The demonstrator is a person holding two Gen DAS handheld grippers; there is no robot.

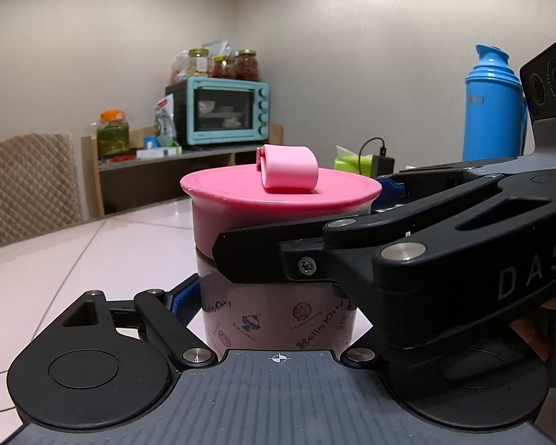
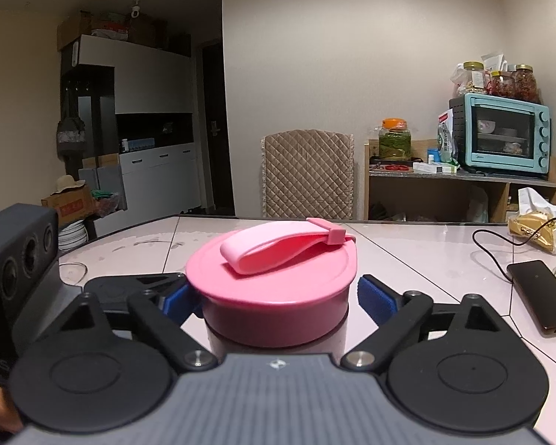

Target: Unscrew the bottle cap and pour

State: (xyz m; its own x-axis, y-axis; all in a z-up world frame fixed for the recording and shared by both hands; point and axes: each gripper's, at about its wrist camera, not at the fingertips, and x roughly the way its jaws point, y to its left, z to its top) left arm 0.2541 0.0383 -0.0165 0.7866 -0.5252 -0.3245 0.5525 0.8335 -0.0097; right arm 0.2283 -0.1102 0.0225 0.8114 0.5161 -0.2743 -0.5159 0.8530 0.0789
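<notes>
A pink Hello Kitty bottle (image 1: 274,319) stands upright on the white table, topped by a wide pink screw cap (image 1: 278,200) with a pale pink strap loop (image 1: 289,167). My left gripper (image 1: 274,307) is shut on the bottle's body, with its left blue pad (image 1: 183,298) against the side. My right gripper (image 2: 274,296) sits around the cap (image 2: 274,296) at cap height. Its left blue pad (image 2: 176,302) touches the cap, while its right pad (image 2: 374,298) stands a small gap off it. The right gripper's body crosses the left wrist view (image 1: 407,244).
A phone (image 2: 541,296) with a black cable lies on the table (image 2: 407,248) at right, beside a tissue pack (image 2: 537,222). A blue thermos (image 1: 495,107) stands behind. A quilted chair (image 2: 307,174) and a shelf with a teal oven (image 2: 504,137) stand beyond the table.
</notes>
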